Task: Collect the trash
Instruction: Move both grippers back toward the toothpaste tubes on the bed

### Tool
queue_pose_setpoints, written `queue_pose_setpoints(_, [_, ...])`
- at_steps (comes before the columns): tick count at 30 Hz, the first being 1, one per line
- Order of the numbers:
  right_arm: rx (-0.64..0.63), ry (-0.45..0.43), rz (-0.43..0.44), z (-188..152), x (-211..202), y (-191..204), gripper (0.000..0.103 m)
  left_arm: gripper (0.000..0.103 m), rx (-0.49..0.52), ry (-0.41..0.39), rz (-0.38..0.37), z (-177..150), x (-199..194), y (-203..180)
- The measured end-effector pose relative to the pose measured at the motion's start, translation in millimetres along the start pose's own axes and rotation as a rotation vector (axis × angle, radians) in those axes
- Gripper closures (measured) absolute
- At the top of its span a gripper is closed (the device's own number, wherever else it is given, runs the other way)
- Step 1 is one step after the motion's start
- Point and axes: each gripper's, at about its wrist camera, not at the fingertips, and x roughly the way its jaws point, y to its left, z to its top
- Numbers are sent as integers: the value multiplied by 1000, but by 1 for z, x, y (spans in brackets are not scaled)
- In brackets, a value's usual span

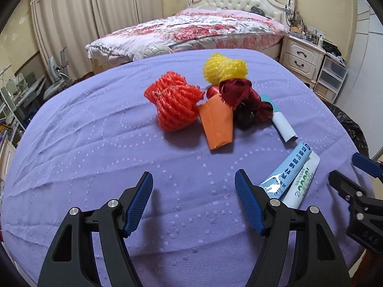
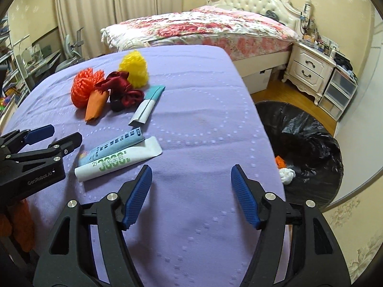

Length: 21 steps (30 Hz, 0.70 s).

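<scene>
Left tool (image 1: 194, 201): jaws stood apart, nothing between them, above bare purple cloth on the table (image 1: 95, 143).
Right tool (image 2: 191, 193): jaws apart and empty, near the table's edge beside the bin.
Trash: two flat tubes, one blue (image 2: 115, 146) and one white (image 2: 119, 162), lay touching each other nearest both tools; farther back sat a folded white card (image 2: 146, 110), an orange wrapper (image 1: 216, 126), dark red ribbon (image 1: 241, 98), and red (image 1: 174, 105) and yellow (image 1: 223, 68) foam nets.
Bin: a black-lined bin (image 2: 308, 143) stood on the floor just off the table, some scraps already inside.
Handling: the tubes looked light, soft and somewhat slick; a pinch across the middle would probably hold best. The nets seemed springy and easy to squeeze anywhere.
</scene>
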Motion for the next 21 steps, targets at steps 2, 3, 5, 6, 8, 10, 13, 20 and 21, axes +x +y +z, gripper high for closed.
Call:
queue_pose_setpoints(2, [-8,12,-3,3,6,3,36,34,12,18,-16,0,3,0])
queue_pose_setpoints(3, [-15,18,-5,5,9,5,36,34,23,25,-19,0,4,-2])
queue_pose_setpoints(5, [-26,22,-10,8,12,8,36,34,42,22,-19,-2,4,-4])
queue_pose_setpoints(6, [-30,23,-9,10,14,8,36,34,51,23,-22,-2,3,-5])
queue_pose_setpoints(8, [-34,24,-7,15,16,9,36,34,60,21,-27,-5,3,-7])
queue_pose_setpoints(10, [-39,25,-7,19,19,10,36,34,64,21,-32,-7,2,-9])
queue_pose_setpoints(13, [-53,28,-4,24,22,13,36,34,60,28,-48,-9,1,-10])
queue_pose_setpoints(20, [-67,23,2,33,26,20,36,34,63,36,-76,-17,-5,-17])
queue_pose_setpoints(21, [-67,19,2,33,25,21,36,34,56,39,-79,-17,-6,-17])
